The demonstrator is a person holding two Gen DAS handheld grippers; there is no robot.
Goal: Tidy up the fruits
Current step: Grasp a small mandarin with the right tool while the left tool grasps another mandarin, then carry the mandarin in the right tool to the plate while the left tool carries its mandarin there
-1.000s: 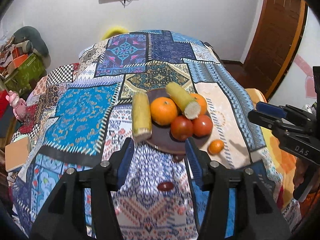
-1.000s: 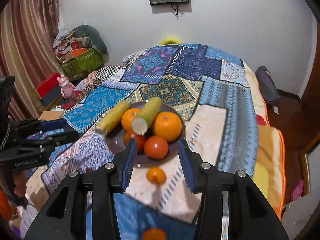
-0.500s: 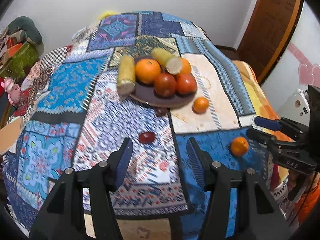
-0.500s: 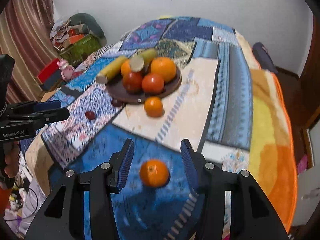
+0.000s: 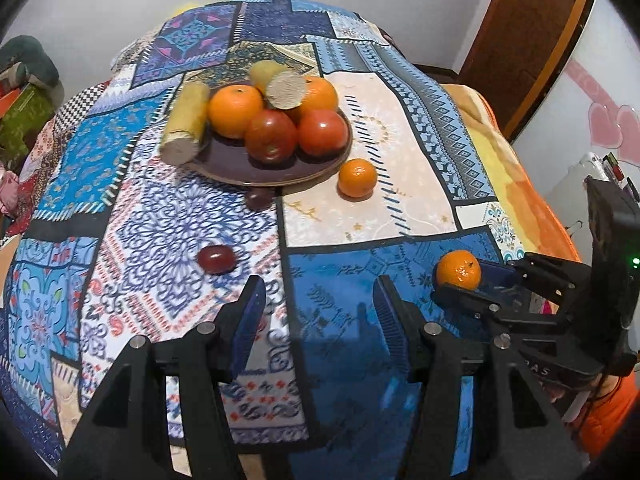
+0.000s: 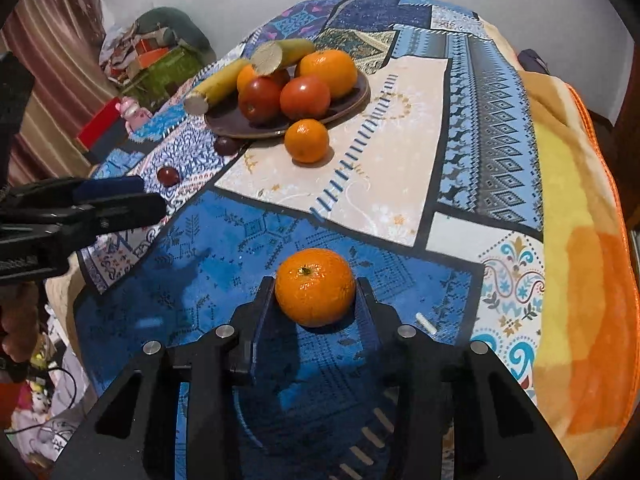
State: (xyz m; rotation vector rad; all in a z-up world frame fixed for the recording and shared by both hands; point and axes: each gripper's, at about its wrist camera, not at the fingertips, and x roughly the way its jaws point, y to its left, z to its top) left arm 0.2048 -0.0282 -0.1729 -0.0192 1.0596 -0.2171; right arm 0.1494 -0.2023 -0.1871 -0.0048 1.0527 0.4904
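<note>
My right gripper point(image 6: 315, 292) is closing with the near tangerine point(image 6: 315, 286) dead centre between its fingers; left gripper point(image 5: 318, 312) half-open, empty.

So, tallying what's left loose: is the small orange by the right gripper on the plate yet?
No. The small orange sits on the blue cloth, between the closing right gripper.

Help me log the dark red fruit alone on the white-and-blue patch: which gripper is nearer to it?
Left. The left gripper hangs open just short of the dark red fruit. The right gripper is farther off, closing around a mandarin on the blue patch.
</note>
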